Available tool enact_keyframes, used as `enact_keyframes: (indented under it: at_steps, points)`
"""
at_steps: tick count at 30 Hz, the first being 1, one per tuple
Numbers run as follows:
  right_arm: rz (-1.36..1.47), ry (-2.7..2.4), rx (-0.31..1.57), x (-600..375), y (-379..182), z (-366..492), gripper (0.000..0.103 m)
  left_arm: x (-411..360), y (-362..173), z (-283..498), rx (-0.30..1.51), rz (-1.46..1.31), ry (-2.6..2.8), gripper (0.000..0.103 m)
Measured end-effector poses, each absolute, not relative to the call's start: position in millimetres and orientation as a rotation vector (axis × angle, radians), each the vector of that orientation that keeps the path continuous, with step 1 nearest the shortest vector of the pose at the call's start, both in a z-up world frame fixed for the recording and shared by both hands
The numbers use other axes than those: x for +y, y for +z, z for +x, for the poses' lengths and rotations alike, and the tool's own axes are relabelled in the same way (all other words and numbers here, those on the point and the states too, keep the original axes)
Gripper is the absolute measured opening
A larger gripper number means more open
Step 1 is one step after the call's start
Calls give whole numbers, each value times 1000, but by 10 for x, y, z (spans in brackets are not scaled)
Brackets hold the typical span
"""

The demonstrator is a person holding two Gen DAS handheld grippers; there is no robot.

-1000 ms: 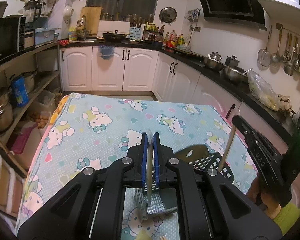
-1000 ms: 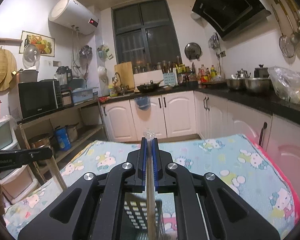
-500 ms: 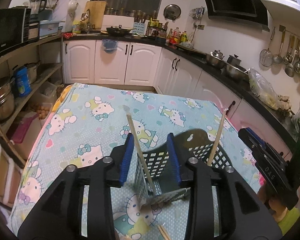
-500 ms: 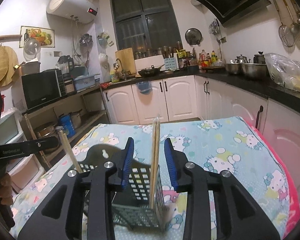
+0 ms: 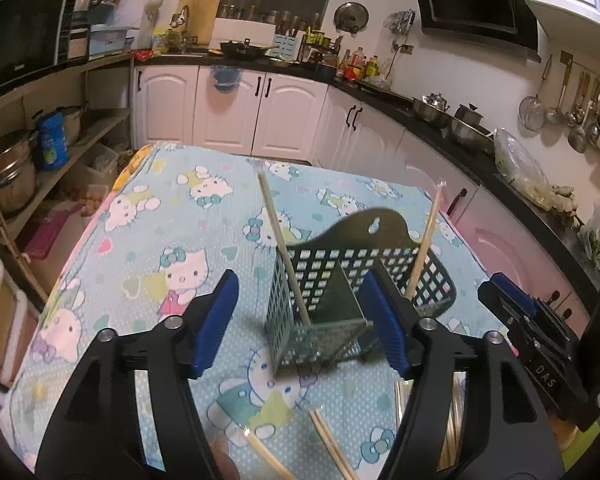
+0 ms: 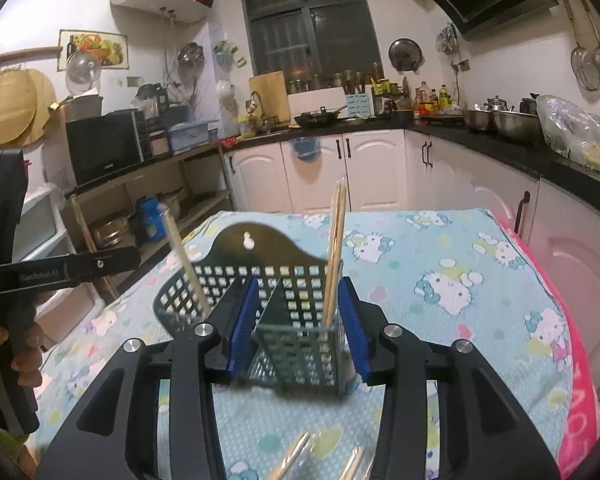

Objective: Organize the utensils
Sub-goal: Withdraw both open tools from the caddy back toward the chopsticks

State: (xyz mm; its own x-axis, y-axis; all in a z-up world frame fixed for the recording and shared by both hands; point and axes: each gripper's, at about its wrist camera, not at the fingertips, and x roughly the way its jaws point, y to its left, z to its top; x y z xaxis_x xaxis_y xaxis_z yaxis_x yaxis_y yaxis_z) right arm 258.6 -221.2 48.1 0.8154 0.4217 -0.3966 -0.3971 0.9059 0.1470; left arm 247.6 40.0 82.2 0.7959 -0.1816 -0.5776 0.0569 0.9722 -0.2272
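Chopsticks point(image 5: 284, 244) lean in the green basket point(image 5: 352, 276) on the surface point(image 5: 148, 216), one pair per side. Left hand-held gripper point(image 5: 300, 320) and right hand-held gripper point(image 6: 298, 326) are both opening, holding nothing, pads clear of the basket between them.

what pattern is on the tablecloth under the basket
Light blue tablecloth with white cartoon cats and small hearts; clearest in the left wrist view.
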Motion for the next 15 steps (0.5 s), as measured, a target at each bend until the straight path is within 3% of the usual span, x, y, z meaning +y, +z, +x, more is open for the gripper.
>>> enact_keyframes:
  at_steps: [7,15]
  points:
    - [56,455,453,-2224,466,2392,44,414,805,2245,622,-198,-115,73]
    - [42,473,468,-2204,448,2217,46,437,733,2046,633,-216,-111,79]
